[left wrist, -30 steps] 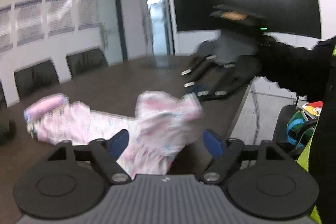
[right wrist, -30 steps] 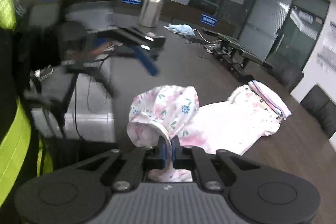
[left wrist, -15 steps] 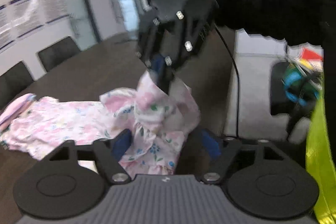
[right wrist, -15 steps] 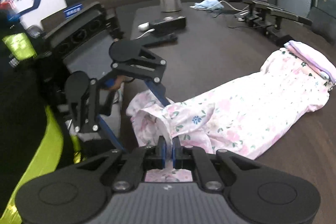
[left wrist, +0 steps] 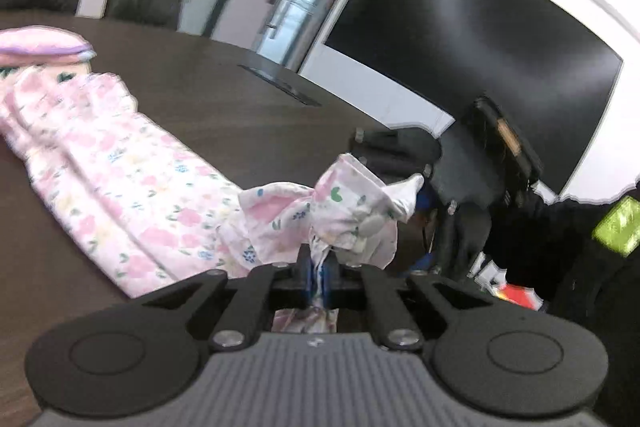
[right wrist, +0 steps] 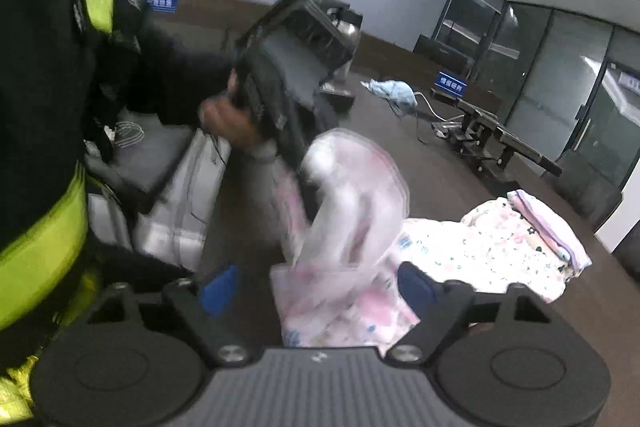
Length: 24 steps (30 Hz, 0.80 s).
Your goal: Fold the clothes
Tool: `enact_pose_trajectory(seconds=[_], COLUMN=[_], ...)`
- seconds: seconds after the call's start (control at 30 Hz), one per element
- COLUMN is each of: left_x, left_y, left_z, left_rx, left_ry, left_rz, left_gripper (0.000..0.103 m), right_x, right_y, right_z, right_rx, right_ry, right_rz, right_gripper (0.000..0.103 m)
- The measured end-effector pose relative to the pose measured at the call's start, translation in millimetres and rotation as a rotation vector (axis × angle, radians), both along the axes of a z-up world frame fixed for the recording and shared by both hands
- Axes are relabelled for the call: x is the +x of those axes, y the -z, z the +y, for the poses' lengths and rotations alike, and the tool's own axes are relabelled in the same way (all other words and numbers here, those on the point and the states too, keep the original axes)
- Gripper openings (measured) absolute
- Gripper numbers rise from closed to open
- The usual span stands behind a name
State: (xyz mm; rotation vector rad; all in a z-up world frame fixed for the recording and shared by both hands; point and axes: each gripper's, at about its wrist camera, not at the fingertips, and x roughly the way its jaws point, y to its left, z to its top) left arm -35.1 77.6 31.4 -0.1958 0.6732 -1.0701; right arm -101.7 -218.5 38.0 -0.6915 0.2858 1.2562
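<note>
Handover is what has just happened: a second ago my right tool (right wrist: 316,285) was clenched on the near end of the floral garment (left wrist: 132,183) and my left tool (left wrist: 319,277) stood released. Now the left tool is clamped on a bunched fold right at its tips, while the right tool's fingers (right wrist: 219,287) are spread wide with cloth only draped between them, blurred by motion. The rest of the garment trails away ahead of the left tool across the table (left wrist: 224,103), its far end beside a folded lilac piece (left wrist: 44,45). I judge the right tool is now free to take a second corner, so the garment can be spread before folding.
</note>
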Motion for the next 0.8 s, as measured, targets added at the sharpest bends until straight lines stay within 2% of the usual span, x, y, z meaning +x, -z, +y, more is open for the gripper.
enact_pose_trajectory(seconds=[0.03,0.07,0.13,0.17,0.2,0.23,0.3,0.37,0.4,0.47,0.5,0.57,0.63,0.7,0.73,0.77,0.8], left_x=[2.7,5.8,10.0,12.8,15.1,17.2,24.3,30.2,30.3,24.7,19.3,0.1,-12.7,-16.7,-14.2,-7.3,0.5], left_y=[0.3,0.9,3.2,4.7,6.1,7.4,11.4,14.2,13.7,8.5,5.2,0.5,3.0,5.3,6.4,8.7,11.8], left_z=[2.6,6.1,12.8,17.3,21.4,25.5,34.7,46.7,52.7,56.0,55.5,42.7,31.4,23.9,20.6,19.4,20.4], left_rx=[0.003,0.009,0.019,0.016,0.021,0.036,0.046,0.011,-0.012,-0.026,-0.014,0.031,0.062,0.101,0.126,0.140,0.136], left_ry=[-0.011,-0.023,-0.062,-0.076,-0.101,-0.152,-0.248,-0.328,-0.347,-0.338,-0.316,-0.258,-0.218,-0.204,-0.208,-0.221,-0.234], left_rz=[0.023,0.049,0.090,0.113,0.123,0.121,0.142,0.179,0.189,0.150,0.110,-0.003,-0.055,-0.075,-0.073,-0.052,-0.025], left_gripper=[0.006,0.007,0.012,0.018,0.023,0.035,0.042,0.056,0.059,0.070,0.072,0.072,0.071,0.054,0.026,0.020,0.020], right_x=[7.4,18.8,51.4,66.9,81.0,96.1,124.2,135.6,135.6,131.3,128.8,126.0,127.3,128.3,128.1,126.5,124.0], right_y=[3.2,3.0,-5.8,-9.2,-10.2,-7.8,5.1,15.9,18.7,22.5,24.6,30.5,36.1,36.9,36.1,33.6,29.9], right_z=[5.9,9.1,8.9,7.6,5.3,4.7,8.2,11.7,11.3,6.2,3.7,1.2,-0.2,-2.2,-4.7,-8.1,-10.9], right_rx=[-0.016,-0.010,0.052,0.093,0.137,0.177,0.231,0.214,0.212,0.223,0.227,0.226,0.240,0.257,0.267,0.277,0.284], right_ry=[0.001,-0.004,-0.030,-0.043,-0.047,-0.025,0.069,0.142,0.154,0.174,0.188,0.225,0.237,0.245,0.249,0.251,0.246], right_rz=[0.015,0.086,0.363,0.484,0.573,0.664,0.839,0.878,0.884,0.896,0.902,0.915,0.946,0.953,0.950,0.936,0.911], right_gripper=[0.023,0.008,0.009,0.009,0.009,0.009,0.009,0.010,0.010,0.010,0.011,0.017,0.016,0.017,0.021,0.025,0.035])
